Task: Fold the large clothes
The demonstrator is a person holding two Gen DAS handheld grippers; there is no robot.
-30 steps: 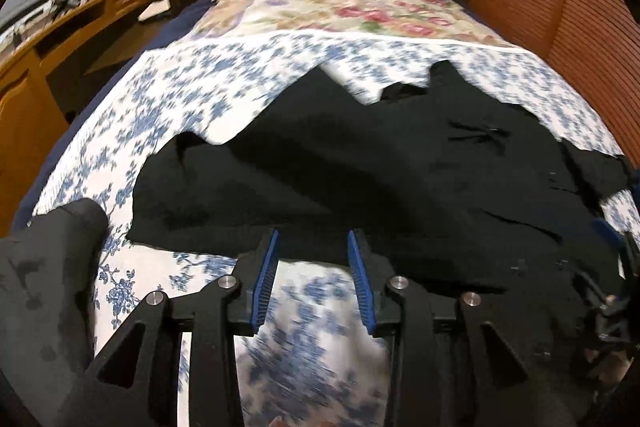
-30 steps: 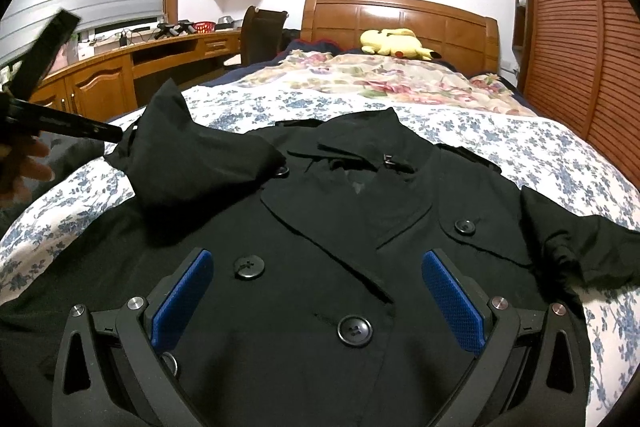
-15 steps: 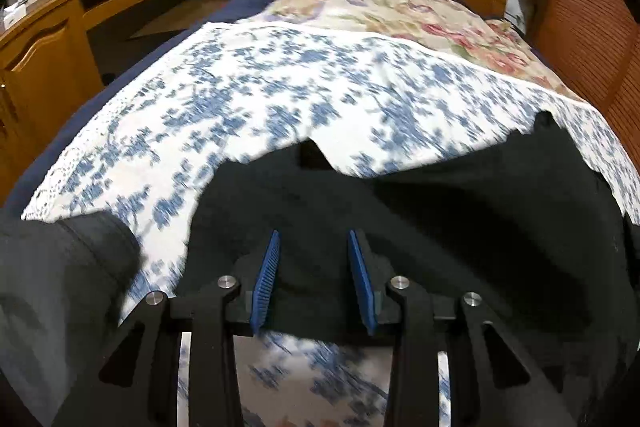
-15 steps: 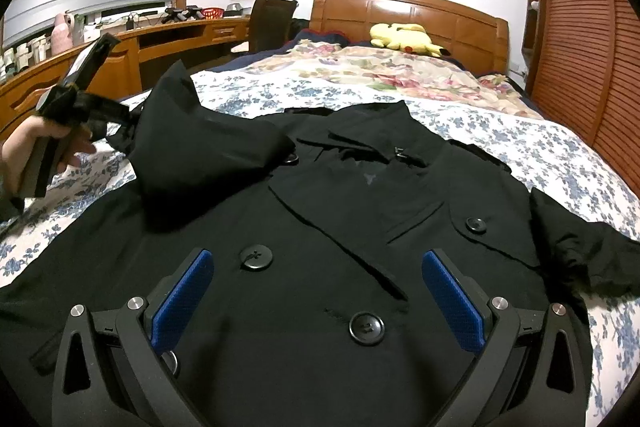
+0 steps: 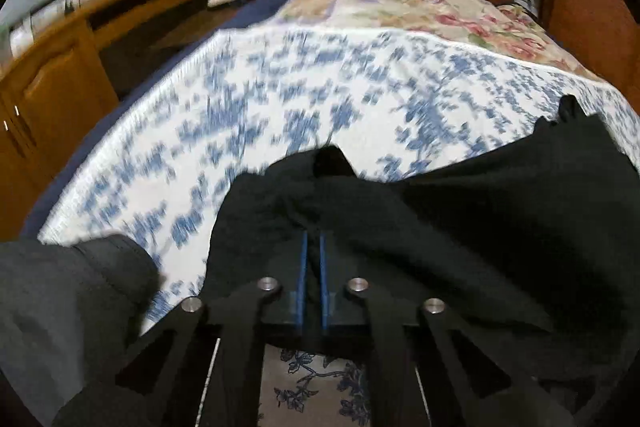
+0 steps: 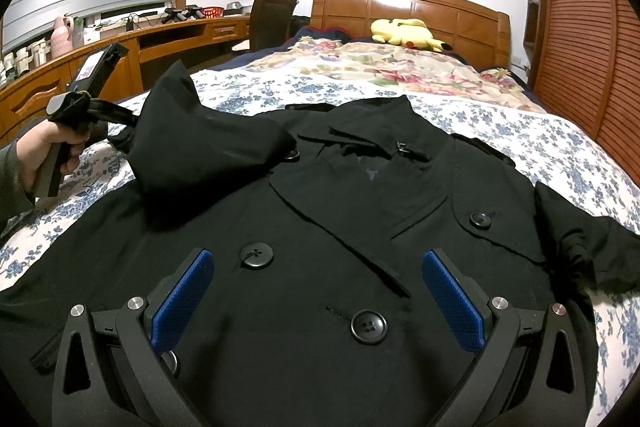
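Left tool [image 5: 312,263], apart a second ago, is now gripping the coat's [image 6: 320,227] left sleeve [image 6: 200,155] near the bed's [image 5: 280,99] left edge. Right tool [image 6: 320,301] is hovering apart over the coat front. Sleeve fold is beginning.

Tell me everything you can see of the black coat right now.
The black coat lies front-up on the blue-flowered bedspread, double-breasted, with large black buttons, wide lapels and a matte woven look. One sleeve is folded across the chest, its end raised and pinched in the shut left gripper. The other sleeve lies crumpled at the side. The open right gripper hovers over the front.
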